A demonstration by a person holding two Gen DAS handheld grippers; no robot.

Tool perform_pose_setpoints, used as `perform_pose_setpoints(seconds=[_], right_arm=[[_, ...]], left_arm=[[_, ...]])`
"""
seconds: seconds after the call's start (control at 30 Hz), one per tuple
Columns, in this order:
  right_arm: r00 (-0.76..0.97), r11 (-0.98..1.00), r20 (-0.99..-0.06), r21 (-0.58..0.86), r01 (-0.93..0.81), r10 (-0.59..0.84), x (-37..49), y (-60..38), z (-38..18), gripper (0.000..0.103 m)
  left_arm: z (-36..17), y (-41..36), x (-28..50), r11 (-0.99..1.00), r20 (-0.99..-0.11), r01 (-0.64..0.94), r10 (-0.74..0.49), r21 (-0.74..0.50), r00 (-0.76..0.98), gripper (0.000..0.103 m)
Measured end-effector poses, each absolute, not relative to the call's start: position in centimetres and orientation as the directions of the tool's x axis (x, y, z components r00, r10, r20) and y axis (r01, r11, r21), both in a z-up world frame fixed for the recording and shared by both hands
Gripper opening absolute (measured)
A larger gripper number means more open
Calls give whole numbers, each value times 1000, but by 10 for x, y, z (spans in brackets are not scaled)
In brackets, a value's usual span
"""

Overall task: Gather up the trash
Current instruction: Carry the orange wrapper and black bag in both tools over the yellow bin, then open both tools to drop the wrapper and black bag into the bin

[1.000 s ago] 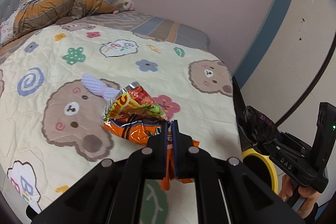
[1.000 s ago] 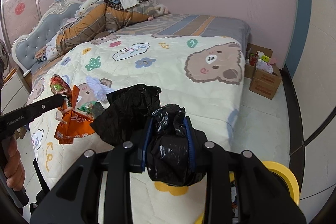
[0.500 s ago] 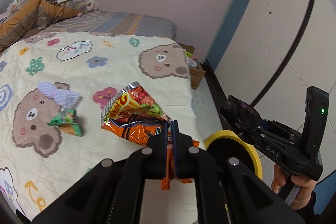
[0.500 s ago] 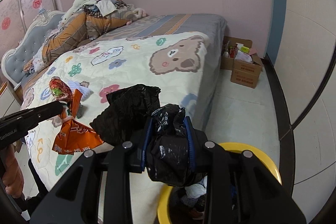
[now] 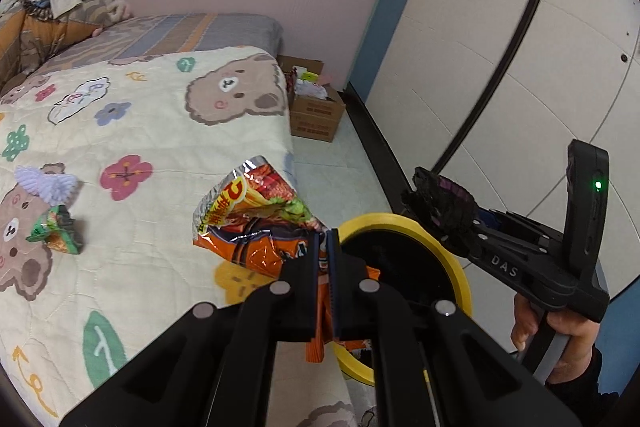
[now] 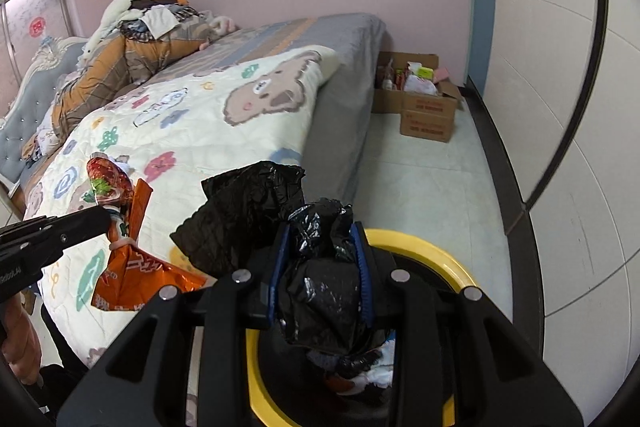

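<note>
- The orange snack wrapper [image 5: 256, 227], its foil mouth gaping, is pinched between the pressed-together fingers of the left gripper [image 5: 323, 247] and hangs in the air over the bed's edge, just beside the yellow-rimmed bin [image 5: 460, 267].
- The right gripper [image 6: 322, 255] clamps a crumpled black plastic bag [image 6: 320, 279] between its blue pads, directly above the bin's mouth; a loose flap of the bag sticks out to the left and hides part of the quilt.
- Inside the bin, white and dark scraps show under the bag.
- On the bear-print quilt [image 5: 160, 131] lie a small green wrapper [image 5: 54, 231] and, touching it, a lilac knitted piece [image 5: 46, 183], both well apart from the bin.
- A hand [image 5: 560, 339] grips the right gripper's handle at the right of the left wrist view.
- Beyond the bed's foot, open cardboard boxes [image 6: 424, 107] filled with packets sit on the pale floor against the pink wall.
- A heap of bedding and clothes [image 6: 136, 39] is piled at the headboard end.
</note>
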State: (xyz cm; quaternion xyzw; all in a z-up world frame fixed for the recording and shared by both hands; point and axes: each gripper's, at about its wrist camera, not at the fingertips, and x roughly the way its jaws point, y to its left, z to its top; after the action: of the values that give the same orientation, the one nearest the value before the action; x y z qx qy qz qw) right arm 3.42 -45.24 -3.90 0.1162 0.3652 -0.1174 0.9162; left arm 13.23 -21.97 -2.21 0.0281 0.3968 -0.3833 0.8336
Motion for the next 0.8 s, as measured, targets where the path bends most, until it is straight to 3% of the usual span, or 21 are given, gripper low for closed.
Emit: perform_pose_setpoints(seconds=[0.63, 0.8], right_arm=[[642, 904, -758, 187, 384, -116, 7, -495, -86, 32], [635, 896, -763, 194, 400, -118, 2, -501, -91, 40]], left_arm=[[-67, -281, 100, 632, -779, 736, -579, -242, 241, 4], [-72, -287, 98, 618, -780, 744, -585, -254, 220, 4]])
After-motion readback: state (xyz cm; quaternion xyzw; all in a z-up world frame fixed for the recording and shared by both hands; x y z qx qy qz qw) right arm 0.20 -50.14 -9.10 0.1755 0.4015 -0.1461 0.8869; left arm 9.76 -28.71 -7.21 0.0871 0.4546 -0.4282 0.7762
